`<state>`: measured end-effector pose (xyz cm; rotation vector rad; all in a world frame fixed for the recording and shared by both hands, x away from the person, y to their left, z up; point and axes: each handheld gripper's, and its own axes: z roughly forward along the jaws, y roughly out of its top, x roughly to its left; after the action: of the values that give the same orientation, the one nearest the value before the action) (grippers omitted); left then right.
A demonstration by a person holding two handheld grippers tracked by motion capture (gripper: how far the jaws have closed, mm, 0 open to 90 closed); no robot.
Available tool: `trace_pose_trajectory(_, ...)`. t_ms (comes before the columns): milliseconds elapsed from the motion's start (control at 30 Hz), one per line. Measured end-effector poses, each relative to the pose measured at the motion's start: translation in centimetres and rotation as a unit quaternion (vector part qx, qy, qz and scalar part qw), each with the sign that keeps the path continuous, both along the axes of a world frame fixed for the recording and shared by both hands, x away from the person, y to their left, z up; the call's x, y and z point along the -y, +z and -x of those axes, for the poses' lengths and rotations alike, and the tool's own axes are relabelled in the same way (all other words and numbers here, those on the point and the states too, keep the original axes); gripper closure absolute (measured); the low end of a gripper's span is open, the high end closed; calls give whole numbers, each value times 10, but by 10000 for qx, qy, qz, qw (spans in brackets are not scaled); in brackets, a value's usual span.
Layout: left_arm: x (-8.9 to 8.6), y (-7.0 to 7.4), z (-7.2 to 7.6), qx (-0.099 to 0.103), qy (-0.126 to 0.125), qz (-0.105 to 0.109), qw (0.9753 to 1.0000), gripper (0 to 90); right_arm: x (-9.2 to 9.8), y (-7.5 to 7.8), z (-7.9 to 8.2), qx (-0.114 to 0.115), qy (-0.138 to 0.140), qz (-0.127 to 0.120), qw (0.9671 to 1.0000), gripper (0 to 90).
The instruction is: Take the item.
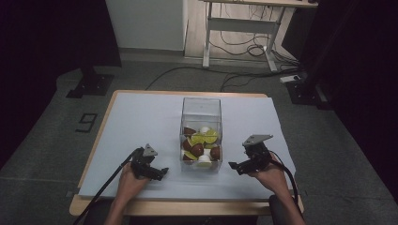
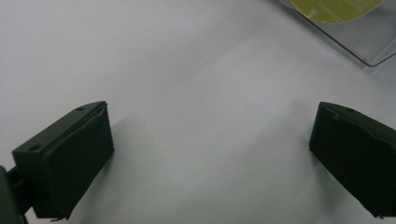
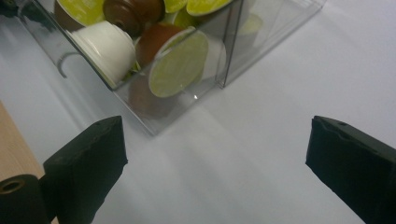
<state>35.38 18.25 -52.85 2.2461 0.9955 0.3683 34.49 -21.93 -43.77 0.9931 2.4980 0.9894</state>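
Box (image 1: 201, 133) sits mid-table, pods (image 1: 202, 145) inside, between left gripper (image 1: 157, 172) and right gripper (image 1: 237, 166), both wide apart, empty. Clear walls look stiff, slick; squeeze opposite sides low.

We count one clear box (image 1: 201, 112) at frame centre in the high view, standing on one bench (image 1: 141, 122). Inside it, coffee capsules (image 1: 201, 145) in a heap: roughly four brown ones (image 1: 197, 150), about three white ones (image 1: 204, 130), and several showing yellow-green lids (image 1: 210, 137); the exact total we cannot tell, since they overlap. Two tools, one at lower left (image 1: 163, 171), one at lower right (image 1: 233, 165), each with two black jaws. Two hands at the bottom edge. One second bench (image 1: 244, 23) stands at upper centre-right, behind.
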Motion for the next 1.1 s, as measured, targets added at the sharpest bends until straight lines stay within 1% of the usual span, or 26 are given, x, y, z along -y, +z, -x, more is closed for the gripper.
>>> trace_pose_trajectory(233, 0, 0, 0, -2, -6, -4, 10000, 0, -8, 14, -4, 63, 158, -80, 9998, 96)
trace_pose_trajectory(367, 0, 0, 0, 3, 0, -1, 10000, 0, -14, 19, -7, -25, 224, -127, 9997, 130)
trace_pose_trajectory(567, 0, 0, 0, 6, -2, -4, 10000, 0, -21, 25, -11, -3, 297, -178, 9994, 136)
trace_pose_trajectory(667, 0, 0, 0, 7, -3, -7, 10000, 0, -25, 27, -13, -10, 310, -254, 9992, 145)
trace_pose_trajectory(733, 0, 0, 0, 8, -1, -6, 10000, 0, -27, 29, -14, -42, 333, -370, 9988, 163)
trace_pose_trajectory(833, 0, 0, 0, 10, 2, -5, 10000, 0, -31, 30, -16, -31, 343, -381, 9987, 168)
trace_pose_trajectory(1033, 0, 0, 0, 11, 2, -5, 10000, 0, -39, 34, -19, -47, 418, -517, 9978, 183)
trace_pose_trajectory(1100, 0, 0, 0, 10, 2, -5, 10000, 0, -42, 36, -21, -54, 431, -514, 9977, 187)
